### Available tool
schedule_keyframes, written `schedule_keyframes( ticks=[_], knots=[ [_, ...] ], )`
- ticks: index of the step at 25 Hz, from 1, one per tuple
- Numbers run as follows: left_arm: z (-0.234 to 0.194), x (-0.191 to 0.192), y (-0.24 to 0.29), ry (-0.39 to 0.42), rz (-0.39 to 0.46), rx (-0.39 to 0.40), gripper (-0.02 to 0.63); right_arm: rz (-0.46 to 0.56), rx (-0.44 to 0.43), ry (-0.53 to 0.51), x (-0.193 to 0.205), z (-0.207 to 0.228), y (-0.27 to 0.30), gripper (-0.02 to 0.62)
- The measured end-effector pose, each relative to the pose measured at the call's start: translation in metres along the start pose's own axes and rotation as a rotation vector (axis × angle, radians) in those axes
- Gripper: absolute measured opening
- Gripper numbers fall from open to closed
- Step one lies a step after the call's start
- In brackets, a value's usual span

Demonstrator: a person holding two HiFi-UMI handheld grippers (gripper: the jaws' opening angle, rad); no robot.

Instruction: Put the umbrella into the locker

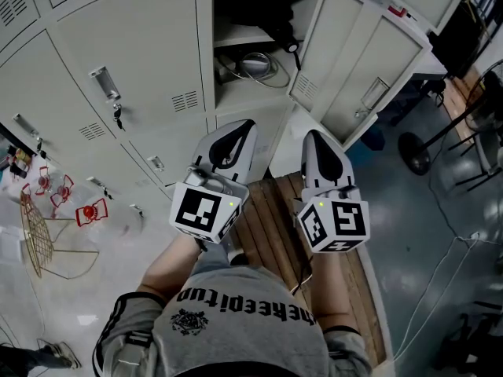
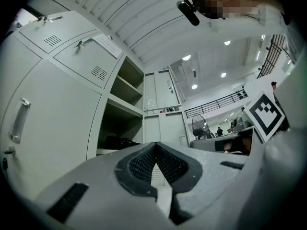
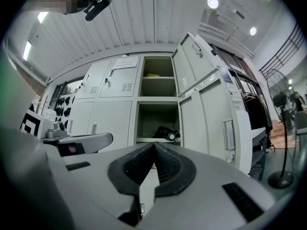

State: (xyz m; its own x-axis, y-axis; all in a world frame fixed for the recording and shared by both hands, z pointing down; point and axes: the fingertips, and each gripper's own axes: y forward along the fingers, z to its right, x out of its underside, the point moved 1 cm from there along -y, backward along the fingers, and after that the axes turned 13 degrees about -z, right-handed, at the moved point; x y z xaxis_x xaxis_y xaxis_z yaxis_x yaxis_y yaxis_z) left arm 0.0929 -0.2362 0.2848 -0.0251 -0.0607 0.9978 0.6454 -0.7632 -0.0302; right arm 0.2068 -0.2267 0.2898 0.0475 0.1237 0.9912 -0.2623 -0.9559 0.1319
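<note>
Facing locker (image 1: 245, 36): left gripper (image 1: 240, 126), right gripper (image 1: 314, 135) closed, empty.

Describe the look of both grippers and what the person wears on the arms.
The left gripper and right gripper have pale grey, tapering shells lined with black ribbed pads. The left cube and right cube are white with black square markers. The person wears a grey short-sleeved T-shirt with black print and dark-striped sleeves.
</note>
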Motion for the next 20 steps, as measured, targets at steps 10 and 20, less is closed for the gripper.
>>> schedule_keyframes(
  ticks=[10,20],
  knots=[
    [0.0018,0.0013,-0.0009,-0.001,-0.005,-0.003,0.005,-0.004,0.001,0.006,0.0011,0.0015,-0.001,0.002],
    [0.0034,0.0033,-0.0034,-0.005,-0.007,-0.011,0.003,-0.003,-0.006,0.007,0.0026,-0.0001,-0.0028,0.002]
  ],
)
